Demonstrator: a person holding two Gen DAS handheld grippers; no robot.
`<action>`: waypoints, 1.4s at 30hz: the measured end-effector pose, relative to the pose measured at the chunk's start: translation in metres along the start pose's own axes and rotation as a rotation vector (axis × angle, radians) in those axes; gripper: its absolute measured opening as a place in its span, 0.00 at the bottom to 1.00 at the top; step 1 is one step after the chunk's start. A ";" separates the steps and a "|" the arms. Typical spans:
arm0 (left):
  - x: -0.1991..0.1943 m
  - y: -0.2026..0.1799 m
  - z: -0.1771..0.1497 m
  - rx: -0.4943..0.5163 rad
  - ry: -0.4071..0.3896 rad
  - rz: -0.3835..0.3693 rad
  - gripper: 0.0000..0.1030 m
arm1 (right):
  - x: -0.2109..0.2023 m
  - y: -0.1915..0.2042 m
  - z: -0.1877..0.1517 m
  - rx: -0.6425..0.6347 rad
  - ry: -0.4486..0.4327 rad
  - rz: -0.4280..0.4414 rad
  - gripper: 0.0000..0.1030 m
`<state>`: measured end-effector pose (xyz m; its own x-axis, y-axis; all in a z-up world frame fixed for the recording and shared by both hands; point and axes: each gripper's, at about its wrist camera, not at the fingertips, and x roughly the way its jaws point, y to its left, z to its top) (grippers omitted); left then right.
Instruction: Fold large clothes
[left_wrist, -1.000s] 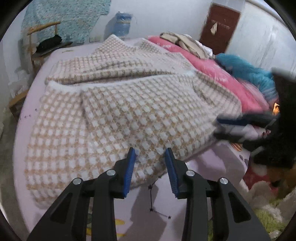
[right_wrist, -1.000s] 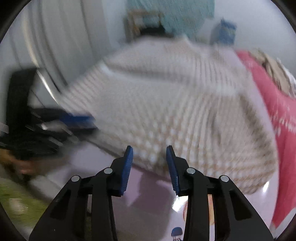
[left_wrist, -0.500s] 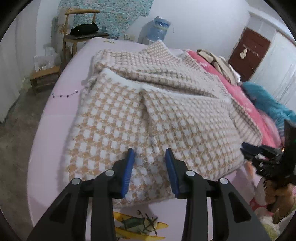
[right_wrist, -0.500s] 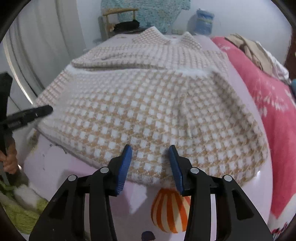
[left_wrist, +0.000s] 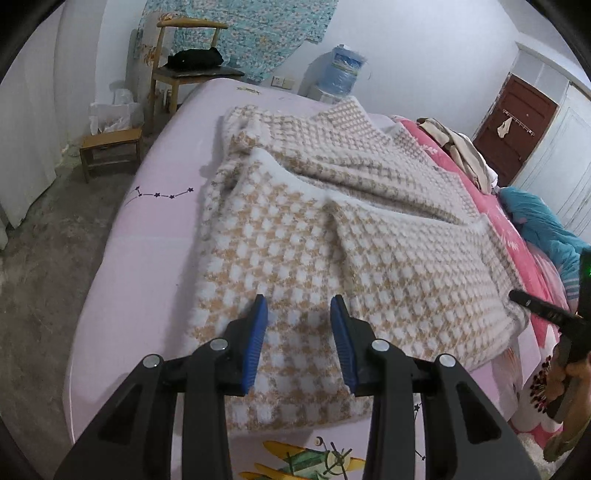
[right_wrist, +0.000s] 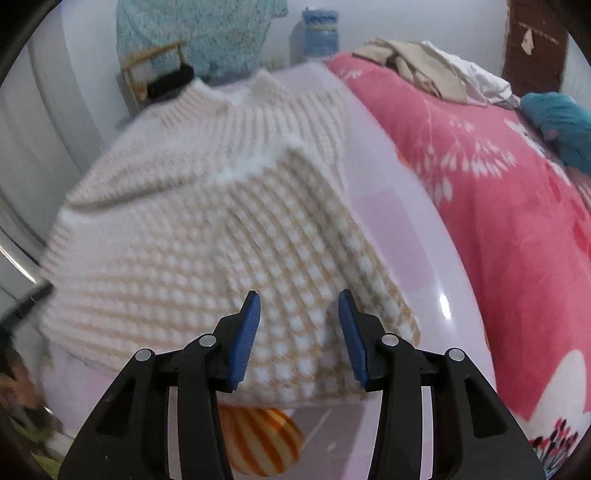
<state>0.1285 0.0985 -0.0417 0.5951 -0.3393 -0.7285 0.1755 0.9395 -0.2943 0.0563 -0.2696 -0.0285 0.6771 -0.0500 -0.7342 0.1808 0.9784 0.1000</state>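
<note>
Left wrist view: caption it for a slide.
Left claw open above the near hem of a checked beige-and-white sweater spread on a pink bed sheet.

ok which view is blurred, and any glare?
Right wrist view: motion blur smears the sweater; glare spot on the pink sheet. Left wrist view: sharp, sweater checks crisp; fisheye bends the bed's edges in both.
</note>
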 end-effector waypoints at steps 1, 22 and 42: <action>0.000 -0.001 0.000 -0.003 0.002 -0.003 0.34 | -0.004 0.002 0.006 0.011 -0.019 0.033 0.40; -0.016 -0.044 0.016 0.184 -0.065 -0.021 0.34 | 0.035 0.061 0.037 -0.124 0.019 0.228 0.46; 0.062 -0.098 0.034 0.250 0.110 -0.056 0.36 | 0.004 0.051 0.017 -0.163 0.009 0.280 0.66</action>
<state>0.1753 -0.0129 -0.0372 0.4928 -0.3817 -0.7820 0.4021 0.8968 -0.1844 0.0805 -0.2234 -0.0154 0.6780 0.2268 -0.6992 -0.1290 0.9732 0.1905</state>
